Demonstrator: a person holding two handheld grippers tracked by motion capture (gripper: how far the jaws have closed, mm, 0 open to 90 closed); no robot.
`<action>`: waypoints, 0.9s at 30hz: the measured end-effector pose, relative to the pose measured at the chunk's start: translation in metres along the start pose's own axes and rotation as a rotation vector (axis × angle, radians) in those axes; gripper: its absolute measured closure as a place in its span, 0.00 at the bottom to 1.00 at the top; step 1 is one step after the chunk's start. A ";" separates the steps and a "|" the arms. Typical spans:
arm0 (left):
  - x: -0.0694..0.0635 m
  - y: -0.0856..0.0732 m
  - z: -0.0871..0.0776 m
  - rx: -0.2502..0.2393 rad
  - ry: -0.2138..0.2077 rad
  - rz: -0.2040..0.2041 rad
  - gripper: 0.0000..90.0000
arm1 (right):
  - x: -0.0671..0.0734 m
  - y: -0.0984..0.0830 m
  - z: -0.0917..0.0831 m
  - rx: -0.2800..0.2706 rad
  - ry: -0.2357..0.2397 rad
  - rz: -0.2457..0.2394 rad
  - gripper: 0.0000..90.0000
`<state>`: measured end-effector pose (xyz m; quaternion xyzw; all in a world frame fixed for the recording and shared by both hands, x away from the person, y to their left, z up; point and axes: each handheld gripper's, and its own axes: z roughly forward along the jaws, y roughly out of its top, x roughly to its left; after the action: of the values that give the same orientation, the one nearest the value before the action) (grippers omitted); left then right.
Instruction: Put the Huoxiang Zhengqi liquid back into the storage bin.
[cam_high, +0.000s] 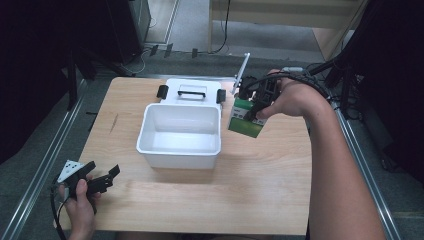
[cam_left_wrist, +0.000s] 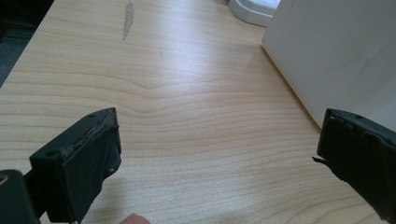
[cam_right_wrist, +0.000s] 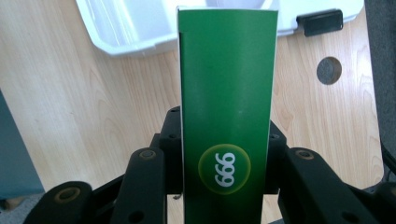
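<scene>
The green box (cam_right_wrist: 227, 116) clamped between the jaws of my right gripper (cam_right_wrist: 224, 154) bears the one readable mark: white digits inside a yellow-green circle (cam_right_wrist: 224, 166) on the face turned toward the camera, low down near the jaws. From my gripper's view they read "666"; seen the other way up they would read "999". I can read no other text or number.

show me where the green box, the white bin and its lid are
green box (cam_right_wrist: 227, 93), right gripper view, plain green face.
white bin (cam_high: 177, 159), high view, near outer wall.
lid (cam_high: 192, 85), high view, top, above its handle.
</scene>
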<state>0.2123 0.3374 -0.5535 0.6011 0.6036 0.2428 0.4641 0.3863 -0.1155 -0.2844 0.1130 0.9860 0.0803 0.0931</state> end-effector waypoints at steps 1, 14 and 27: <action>0.000 0.000 0.000 0.000 0.000 0.001 0.00 | 0.000 0.003 -0.002 0.001 0.004 0.000 0.72; 0.000 0.000 0.000 0.000 -0.001 0.000 0.00 | 0.010 0.045 -0.009 -0.010 0.018 -0.053 0.72; 0.000 0.000 0.000 -0.001 -0.001 -0.002 0.00 | 0.018 0.081 -0.005 -0.033 0.028 -0.122 0.71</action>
<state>0.2123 0.3374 -0.5535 0.6005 0.6036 0.2425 0.4651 0.3849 -0.0337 -0.2684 0.0501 0.9908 0.0925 0.0857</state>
